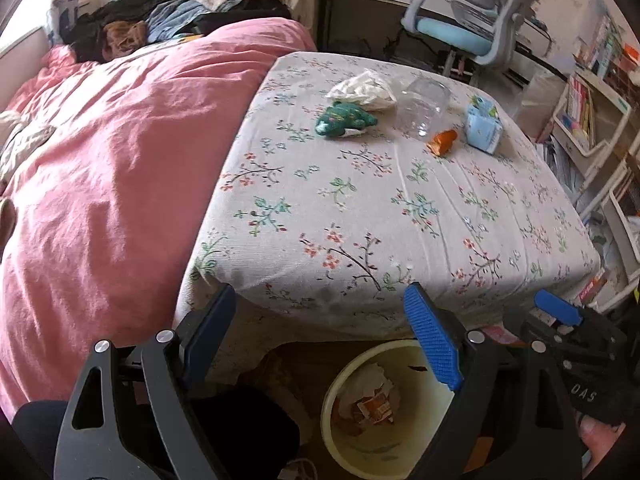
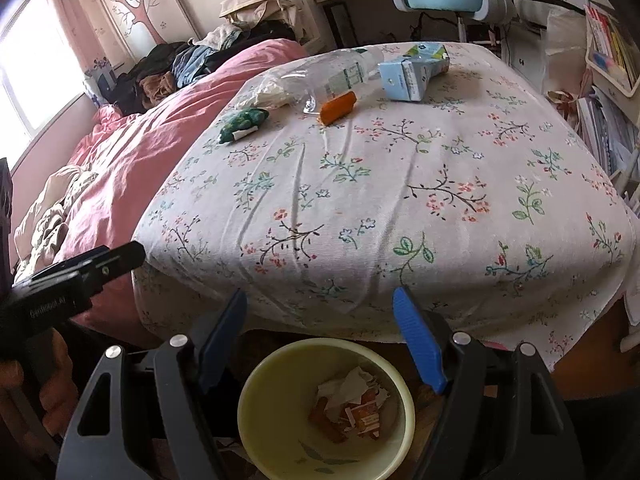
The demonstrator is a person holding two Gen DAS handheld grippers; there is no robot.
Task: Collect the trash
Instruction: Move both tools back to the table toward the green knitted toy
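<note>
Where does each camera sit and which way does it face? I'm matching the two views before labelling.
Left wrist: on the left gripper, aimed down across the floral bed and bin; its open fingers show, with the right gripper at right.
Right wrist: on the right gripper, facing likewise; open fingers, with the left gripper at left.
Shared: bin, green wrapper, bottle, orange wrapper, blue carton.

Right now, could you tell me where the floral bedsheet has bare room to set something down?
The near half of the floral sheet is bare, between the pink duvet and the right edge. The far end is crowded: green wrapper, plastic bottle, orange wrapper, blue carton.
</note>
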